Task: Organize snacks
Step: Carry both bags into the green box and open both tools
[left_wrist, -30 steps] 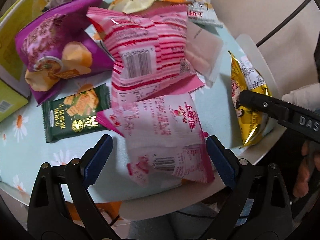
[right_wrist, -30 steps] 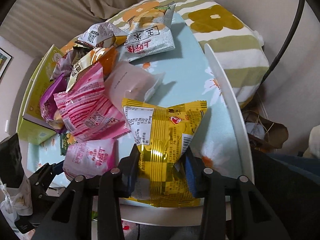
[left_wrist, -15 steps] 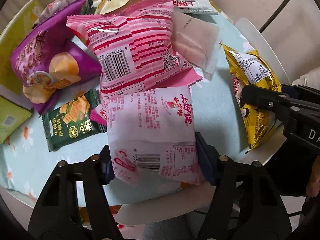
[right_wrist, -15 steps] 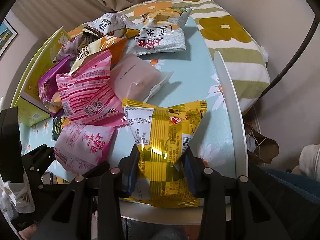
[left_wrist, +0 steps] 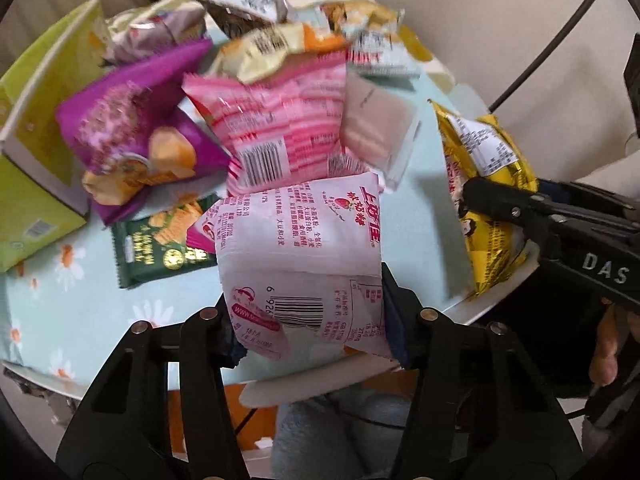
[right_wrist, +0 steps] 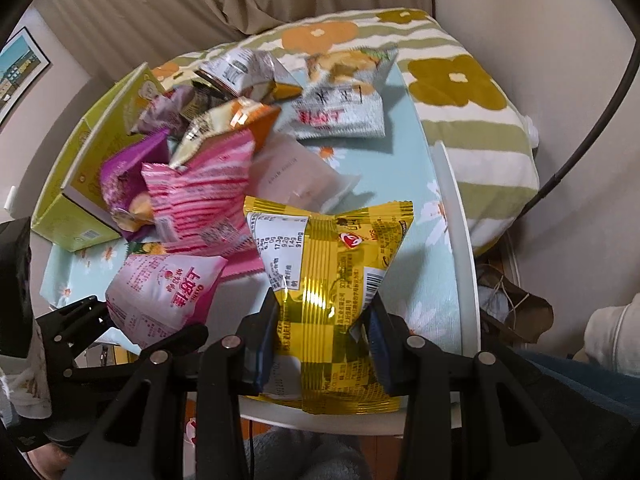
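Left gripper (left_wrist: 306, 312) pinching the pale pink bag (left_wrist: 300, 248) at its near end, bag tilting up over the near table (left_wrist: 52, 292) edge. Right gripper (right_wrist: 322, 336) clamping the yellow bag (right_wrist: 332, 264) at the near right rim. Remaining heaped farther left: striped pink bag (left_wrist: 280, 128), purple bag (left_wrist: 132, 140), green packet (left_wrist: 160, 248).

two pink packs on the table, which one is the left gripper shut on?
The pale pink pack with the strawberry and red lettering, nearest the table's front edge, clamped in the left gripper. The other, the red-striped pink pack, lies behind it ungripped.
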A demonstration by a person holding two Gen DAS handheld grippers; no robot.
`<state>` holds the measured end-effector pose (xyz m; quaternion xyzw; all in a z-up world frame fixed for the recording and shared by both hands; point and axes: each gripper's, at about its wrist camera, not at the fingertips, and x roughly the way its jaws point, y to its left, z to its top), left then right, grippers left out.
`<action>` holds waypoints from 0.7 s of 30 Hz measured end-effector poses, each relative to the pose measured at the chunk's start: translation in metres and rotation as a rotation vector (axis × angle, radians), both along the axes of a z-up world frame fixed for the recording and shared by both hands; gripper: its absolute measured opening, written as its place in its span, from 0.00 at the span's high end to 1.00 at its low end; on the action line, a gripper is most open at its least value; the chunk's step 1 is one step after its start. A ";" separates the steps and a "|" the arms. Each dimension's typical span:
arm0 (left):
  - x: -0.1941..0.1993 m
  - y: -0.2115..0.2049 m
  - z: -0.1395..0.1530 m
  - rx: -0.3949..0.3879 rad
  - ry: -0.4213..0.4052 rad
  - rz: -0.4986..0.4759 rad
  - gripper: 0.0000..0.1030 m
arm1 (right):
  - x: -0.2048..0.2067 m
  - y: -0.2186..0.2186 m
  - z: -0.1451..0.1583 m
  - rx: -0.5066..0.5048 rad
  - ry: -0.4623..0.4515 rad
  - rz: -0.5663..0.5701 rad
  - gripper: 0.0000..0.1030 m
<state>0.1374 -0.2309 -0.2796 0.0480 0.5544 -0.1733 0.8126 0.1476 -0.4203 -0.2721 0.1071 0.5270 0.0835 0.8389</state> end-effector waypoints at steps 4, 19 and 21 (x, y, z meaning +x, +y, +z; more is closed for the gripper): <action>-0.020 0.018 0.031 -0.045 -0.042 0.039 0.52 | -0.003 0.003 0.017 0.002 -0.034 0.015 0.64; -0.023 0.149 0.163 -0.097 -0.307 0.268 0.52 | 0.016 0.074 0.142 0.076 -0.286 0.184 0.64; -0.018 0.175 0.174 -0.097 -0.326 0.294 0.52 | 0.023 0.092 0.156 0.086 -0.315 0.210 0.64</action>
